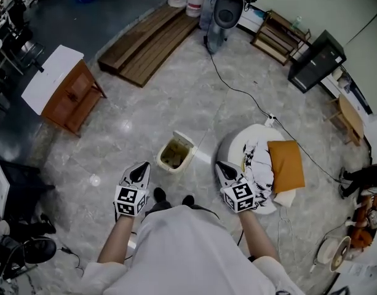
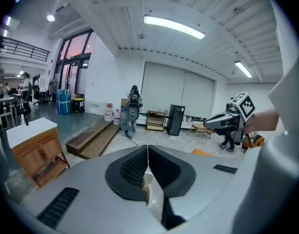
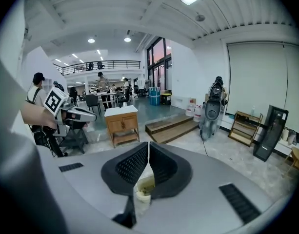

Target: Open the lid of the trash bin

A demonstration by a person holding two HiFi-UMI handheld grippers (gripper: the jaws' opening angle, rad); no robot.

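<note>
Held forward side by side, the left grey-and-black two-jaw tool (image 1: 141, 171) and the right grey-and-black two-jaw tool (image 1: 221, 167) both have jaws pressed together.

- The head view looks steeply down from above the person onto the grey marbled floor (image 1: 176, 103), with the small cream plastic trash bin (image 1: 174, 153) near its middle.
- The left gripper view rides low on the left gripper (image 2: 148, 147) and faces roughly level across the hall.
- The right gripper view sits likewise on the right gripper (image 3: 148, 144).
- All three views share the bin and the brown wooden cabinet with a white top (image 1: 71, 94).
</note>
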